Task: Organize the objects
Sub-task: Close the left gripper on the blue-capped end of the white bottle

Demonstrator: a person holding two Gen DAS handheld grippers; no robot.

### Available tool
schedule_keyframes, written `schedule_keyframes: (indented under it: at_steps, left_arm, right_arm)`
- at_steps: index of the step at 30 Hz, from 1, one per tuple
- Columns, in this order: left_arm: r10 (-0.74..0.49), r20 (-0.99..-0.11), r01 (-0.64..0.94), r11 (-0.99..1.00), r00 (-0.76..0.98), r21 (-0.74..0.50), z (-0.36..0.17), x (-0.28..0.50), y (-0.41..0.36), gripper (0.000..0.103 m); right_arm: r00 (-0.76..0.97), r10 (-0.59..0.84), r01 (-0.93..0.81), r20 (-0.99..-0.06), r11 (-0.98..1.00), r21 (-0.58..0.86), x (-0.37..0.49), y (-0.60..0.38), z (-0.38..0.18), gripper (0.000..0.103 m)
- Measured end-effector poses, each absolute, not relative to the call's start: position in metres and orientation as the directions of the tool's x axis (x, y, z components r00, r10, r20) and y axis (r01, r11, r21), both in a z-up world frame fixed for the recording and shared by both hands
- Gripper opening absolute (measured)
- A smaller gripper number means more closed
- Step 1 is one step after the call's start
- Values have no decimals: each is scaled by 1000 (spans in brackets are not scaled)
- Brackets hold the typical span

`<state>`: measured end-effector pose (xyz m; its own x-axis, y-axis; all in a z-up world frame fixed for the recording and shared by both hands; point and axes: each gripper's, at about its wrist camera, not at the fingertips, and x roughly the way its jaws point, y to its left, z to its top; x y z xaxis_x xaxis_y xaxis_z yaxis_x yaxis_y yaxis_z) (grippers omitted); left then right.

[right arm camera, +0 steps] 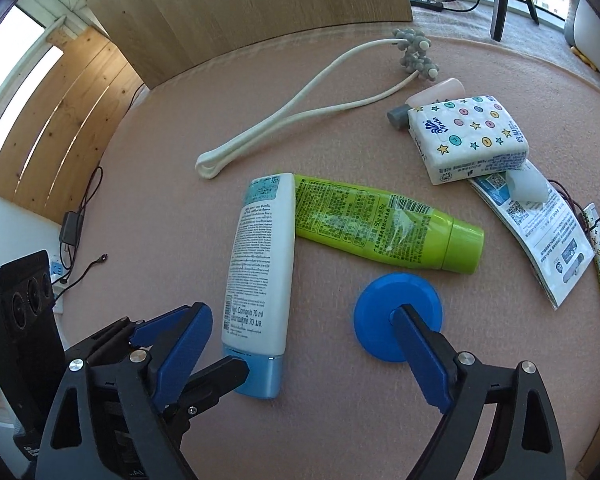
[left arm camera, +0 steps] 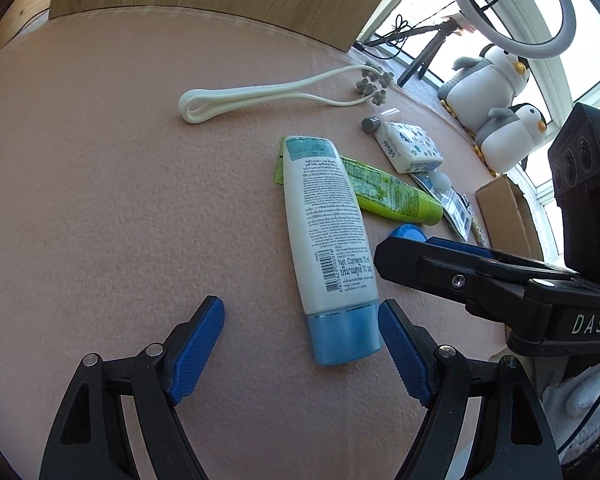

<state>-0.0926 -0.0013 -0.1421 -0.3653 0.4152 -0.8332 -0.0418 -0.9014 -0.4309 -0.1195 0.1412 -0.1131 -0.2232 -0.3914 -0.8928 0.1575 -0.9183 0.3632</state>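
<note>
The left gripper is held low with its jaws spread wide, while the right gripper is likewise held low, jaws parted, just beside it.

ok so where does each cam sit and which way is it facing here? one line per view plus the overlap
Left wrist: sits on the left gripper, looks forward over the pink mat at the white tube with blue cap; its own open blue-padded fingers show, plus the right gripper coming in from the right.
Right wrist: sits on the right gripper, faces the blue disc and green tube; its own open fingers show, with the left gripper at lower left.
Shared: white tube, green tube, blue disc, tissue pack, white massager.
</note>
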Motion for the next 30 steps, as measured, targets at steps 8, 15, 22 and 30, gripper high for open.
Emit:
schedule_keyframes:
  at_steps: [8, 15, 22, 30]
  left_arm:
    - [441, -822, -47, -889, -360, -456, -142, -100, 0, 82]
    - [449, -819, -81, -888, -357, -452, -143, -98, 8, 79]
    - [495, -807, -100, -865, -323, -491, -144, -84, 24, 61]
    - [496, -805, -90, -864, -324, -496, -144, -66, 30, 56]
  right_arm:
    - [-210, -409, 191, -888, -908, 373, -124, 131, -114, 68]
    - [-144, -476, 159, -867, -876, 455, -121, 128, -131, 47]
    - [-128, -518, 156, -846, -853, 499, -104, 124, -135, 35]
    - [-129, -523, 153, -843, -850, 504, -87, 136, -133, 34]
